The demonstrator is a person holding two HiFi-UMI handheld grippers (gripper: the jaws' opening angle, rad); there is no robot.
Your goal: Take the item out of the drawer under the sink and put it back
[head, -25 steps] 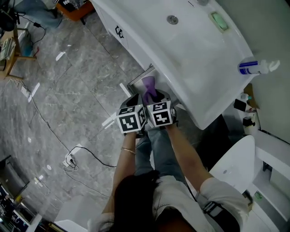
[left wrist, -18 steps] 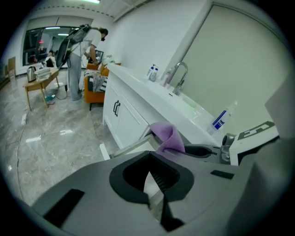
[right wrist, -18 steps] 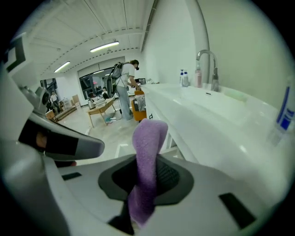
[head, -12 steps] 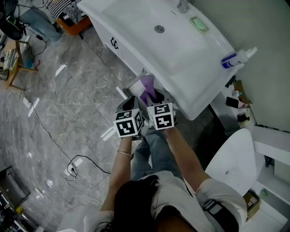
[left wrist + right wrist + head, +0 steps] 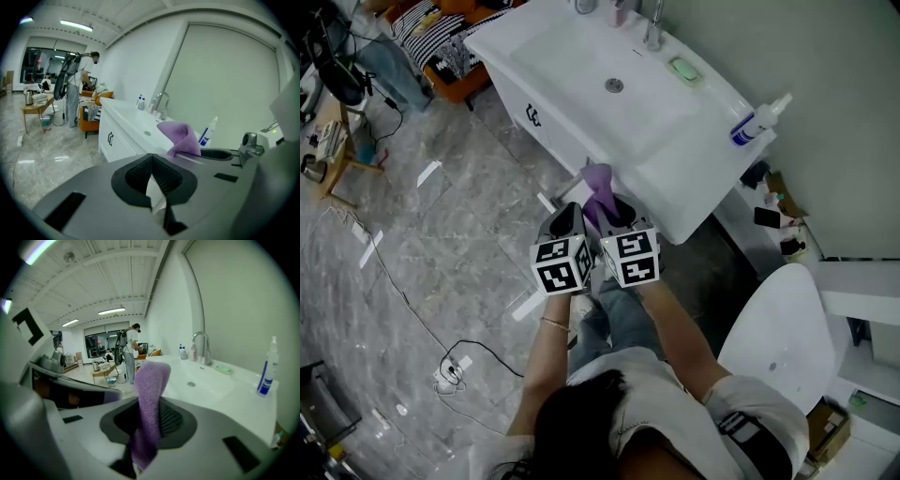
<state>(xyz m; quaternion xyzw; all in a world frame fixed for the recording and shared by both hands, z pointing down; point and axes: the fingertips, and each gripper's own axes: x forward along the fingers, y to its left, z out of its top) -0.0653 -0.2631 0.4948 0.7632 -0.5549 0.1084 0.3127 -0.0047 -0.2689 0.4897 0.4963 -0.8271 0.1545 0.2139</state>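
my right gripper (image 5: 149, 425) has its jaws closed down narrow on the purple cloth (image 5: 151, 385), pinching one fold while the rest stands loose above the pads. my left gripper (image 5: 152, 178) is closed on nothing, right beside it. the cloth looks to be out of the drawer, held in the air just in front of the sink (image 5: 581, 70) edge. the pinch is on soft, thin fabric, so a quick swing could let it slide free onto the floor. the loose end could also snag on the counter lip or drape over the drawer front as i lower it. i cannot see the drawer past my own grippers, so i might miss its opening.
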